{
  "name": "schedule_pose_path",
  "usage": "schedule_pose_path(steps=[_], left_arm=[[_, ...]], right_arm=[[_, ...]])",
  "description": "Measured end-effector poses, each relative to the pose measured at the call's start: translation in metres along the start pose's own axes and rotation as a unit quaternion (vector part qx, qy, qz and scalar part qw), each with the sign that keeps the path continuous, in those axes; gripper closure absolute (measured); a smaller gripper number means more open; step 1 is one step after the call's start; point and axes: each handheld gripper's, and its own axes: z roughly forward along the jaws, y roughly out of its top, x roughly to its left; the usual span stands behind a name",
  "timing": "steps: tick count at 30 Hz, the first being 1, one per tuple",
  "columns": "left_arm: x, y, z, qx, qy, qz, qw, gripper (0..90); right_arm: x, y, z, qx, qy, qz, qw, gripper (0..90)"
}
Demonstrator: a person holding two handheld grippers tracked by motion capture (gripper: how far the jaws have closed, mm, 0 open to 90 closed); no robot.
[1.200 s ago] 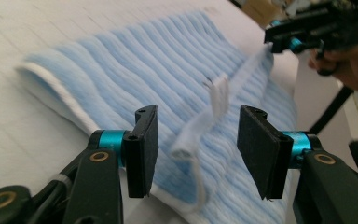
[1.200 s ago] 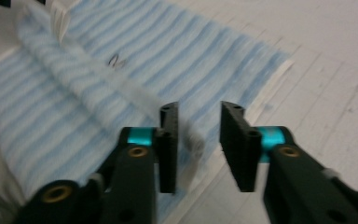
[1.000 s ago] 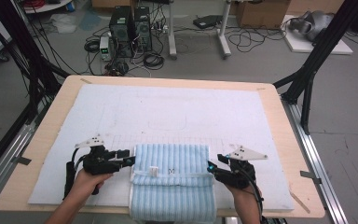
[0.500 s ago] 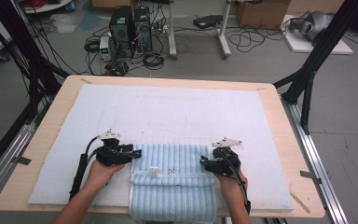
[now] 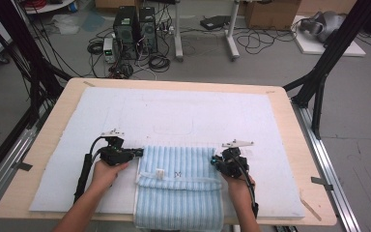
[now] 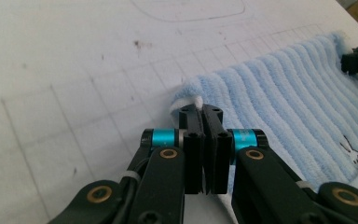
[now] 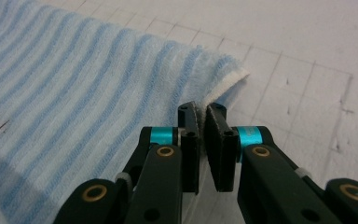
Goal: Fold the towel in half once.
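In the high view, a folded blue striped towel [image 5: 179,191] is lying at the tabletop's near edge on a white mat [image 5: 183,116], with the left gripper [image 5: 136,153] and right gripper [image 5: 216,161] clamping its far corners. The jaws have just been closing.

In the left gripper view, the jaws are pinching the towel's white hem shut.

In the right gripper view, the jaws are squeezing the towel's edge.

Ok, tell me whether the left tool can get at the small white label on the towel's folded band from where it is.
Probably not right now: the left tool is shut on the towel corner. The white label lies close by on the band with nothing covering it, so it looks reachable once the corner is released.
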Motion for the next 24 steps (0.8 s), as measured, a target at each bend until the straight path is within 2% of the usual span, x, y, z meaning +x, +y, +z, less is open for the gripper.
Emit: schedule_pose_path(steps=[1,6,8,10,12,14,17,19,20,22,24], left_arm=[[0.001,0.004,0.000,-0.008,-0.001,-0.002,1.0000,87.0],[0.005,0.017,0.004,-0.013,0.007,-0.008,0.9999,87.0],[0.009,0.018,0.005,-0.021,0.003,-0.019,0.9996,87.0],[0.011,0.020,0.006,-0.017,0.008,-0.010,0.9998,87.0],[0.012,0.022,0.007,-0.032,0.008,-0.020,0.9993,87.0],[0.014,0.027,0.007,-0.036,0.009,-0.018,0.9992,87.0],[0.018,0.032,0.009,-0.051,0.006,-0.017,0.9986,86.9],[0.024,0.034,0.009,-0.066,0.007,-0.031,0.9973,87.0],[0.028,0.037,0.010,-0.061,0.010,-0.034,0.9975,86.9],[0.031,0.043,0.012,-0.059,0.012,-0.032,0.9977,86.9],[0.032,0.049,0.013,-0.078,0.014,-0.029,0.9965,86.9]], right_arm=[[-0.001,0.002,0.001,0.000,-0.001,0.000,1.0000,84.3],[-0.006,0.008,0.005,-0.003,-0.006,0.006,1.0000,84.4],[-0.007,0.012,0.006,-0.005,-0.010,0.006,0.9999,85.0],[-0.008,0.016,0.008,-0.007,-0.012,0.004,0.9999,85.1],[-0.008,0.020,0.011,-0.005,-0.019,-0.007,0.9998,85.2],[-0.008,0.025,0.013,-0.002,-0.025,-0.014,0.9996,85.2],[-0.012,0.033,0.017,-0.006,-0.027,-0.005,0.9996,85.2],[-0.016,0.039,0.020,-0.014,-0.026,0.000,0.9996,85.3],[-0.018,0.041,0.022,-0.014,-0.030,0.000,0.9994,85.6],[-0.021,0.046,0.027,-0.015,-0.031,0.000,0.9994,85.6],[-0.024,0.052,0.032,-0.021,-0.034,0.006,0.9992,86.2]])
